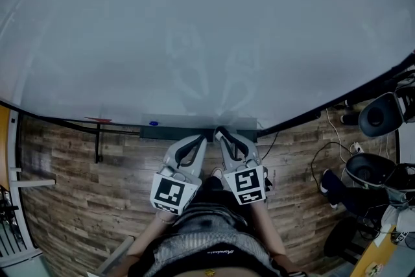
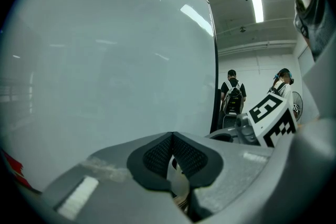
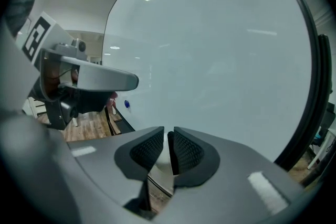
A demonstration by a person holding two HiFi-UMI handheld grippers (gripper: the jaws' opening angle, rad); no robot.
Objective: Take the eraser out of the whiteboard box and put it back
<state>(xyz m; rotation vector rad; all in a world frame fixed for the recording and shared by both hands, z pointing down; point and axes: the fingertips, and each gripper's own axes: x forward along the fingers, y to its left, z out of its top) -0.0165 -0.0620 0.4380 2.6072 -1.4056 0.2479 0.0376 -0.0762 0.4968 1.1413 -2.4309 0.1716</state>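
Observation:
The whiteboard box (image 1: 170,129) is a long dark tray fixed under the lower edge of the whiteboard (image 1: 194,29). I cannot make out the eraser in any view. My left gripper (image 1: 202,139) points at the box from just in front of it; in the left gripper view (image 2: 172,136) its pads meet at the tips with nothing between them. Beside it, my right gripper (image 1: 219,133) reaches the box's edge. In the right gripper view (image 3: 168,134) a narrow gap shows between its pads, with only the white board behind.
A small blue thing (image 1: 154,123) and a red marker (image 1: 98,119) lie along the board's lower rail to the left. Office chairs (image 1: 369,168) and cables stand on the wooden floor at the right. Two people (image 2: 232,94) stand far off beyond the board.

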